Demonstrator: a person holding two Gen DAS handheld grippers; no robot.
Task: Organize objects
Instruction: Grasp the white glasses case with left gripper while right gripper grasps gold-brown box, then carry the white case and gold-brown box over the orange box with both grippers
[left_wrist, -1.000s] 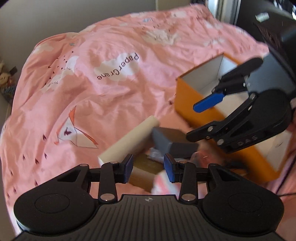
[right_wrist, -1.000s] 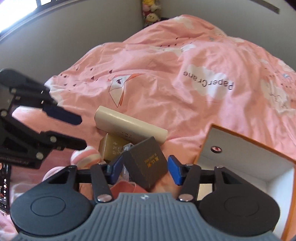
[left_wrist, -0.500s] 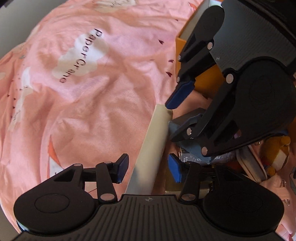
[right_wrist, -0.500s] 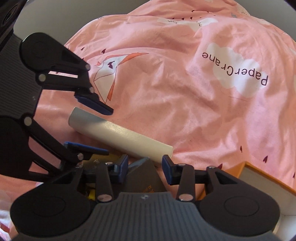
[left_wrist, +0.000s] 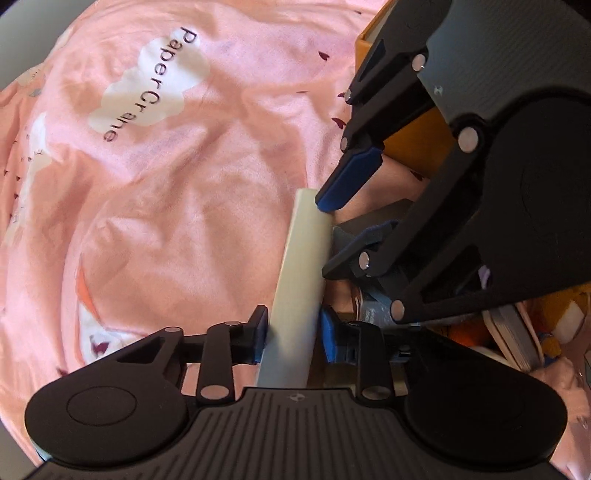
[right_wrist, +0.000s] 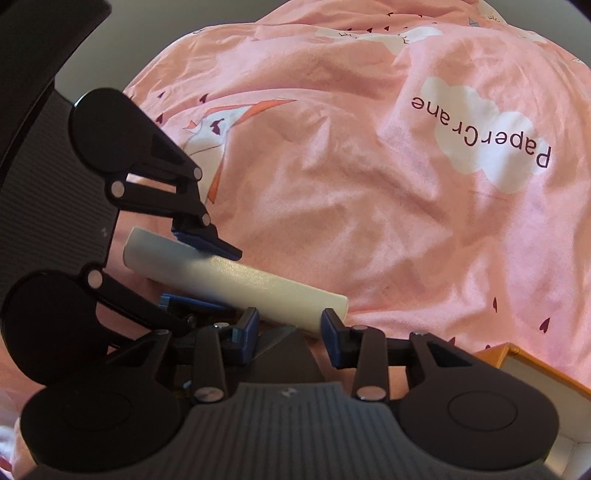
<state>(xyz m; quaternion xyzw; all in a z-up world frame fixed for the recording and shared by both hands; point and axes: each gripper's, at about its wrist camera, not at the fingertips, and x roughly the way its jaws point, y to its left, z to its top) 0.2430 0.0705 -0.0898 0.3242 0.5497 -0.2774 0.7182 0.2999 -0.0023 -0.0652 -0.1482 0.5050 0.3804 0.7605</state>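
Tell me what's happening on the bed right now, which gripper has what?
The left gripper straddles the near end of the cream box, its pads against or almost against the sides; a firm grip is not certain. The right gripper has come in over the pile, open around the dark box, with its upper finger at the cream box's far end. Both boxes lie on the pink duvet. The orange box sits beside them.

Beside the one orange box lie one cream tube and one dark grey box; two grippers work there, on one pink duvet.
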